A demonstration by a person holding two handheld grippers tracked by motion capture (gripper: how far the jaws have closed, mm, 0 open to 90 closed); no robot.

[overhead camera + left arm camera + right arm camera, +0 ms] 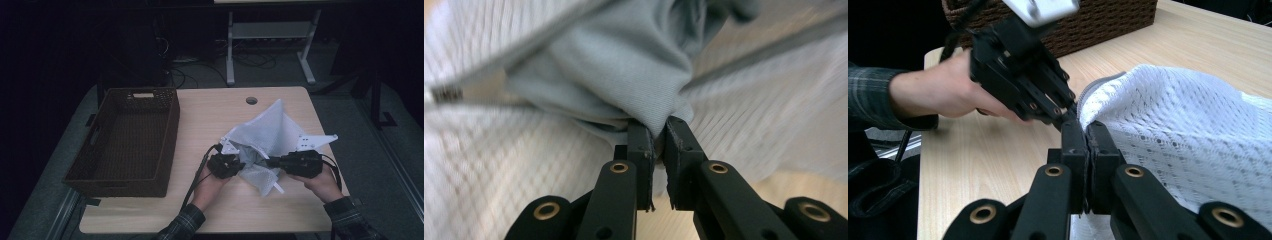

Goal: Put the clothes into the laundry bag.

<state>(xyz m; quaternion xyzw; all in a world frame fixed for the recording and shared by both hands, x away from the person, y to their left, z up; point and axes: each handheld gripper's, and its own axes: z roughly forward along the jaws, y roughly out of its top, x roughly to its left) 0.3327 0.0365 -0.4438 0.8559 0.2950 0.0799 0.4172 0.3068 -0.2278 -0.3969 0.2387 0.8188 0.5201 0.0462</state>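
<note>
A white mesh bag (272, 131) lies bunched on the right half of the wooden table (200, 120), one corner peaking upward. In the left gripper view a pale grey-blue cloth (619, 65) sits among the mesh (484, 165), and my left gripper (658, 128) is shut on a fold of that cloth. My right gripper (1087, 131) is shut on the mesh bag's (1193, 130) edge beside a zipper-like seam. The two grippers meet almost tip to tip; the left gripper (1067, 113) shows just beyond the right one. From above, left gripper (239, 167) and right gripper (268, 161) flank the bag's lower middle.
An empty dark brown wicker basket (167, 145) with handle slots takes up the table's left side. A round cable hole (251, 100) sits near the far edge. Cables trail from both grippers toward the front edge. Desk legs and wires stand on the floor behind.
</note>
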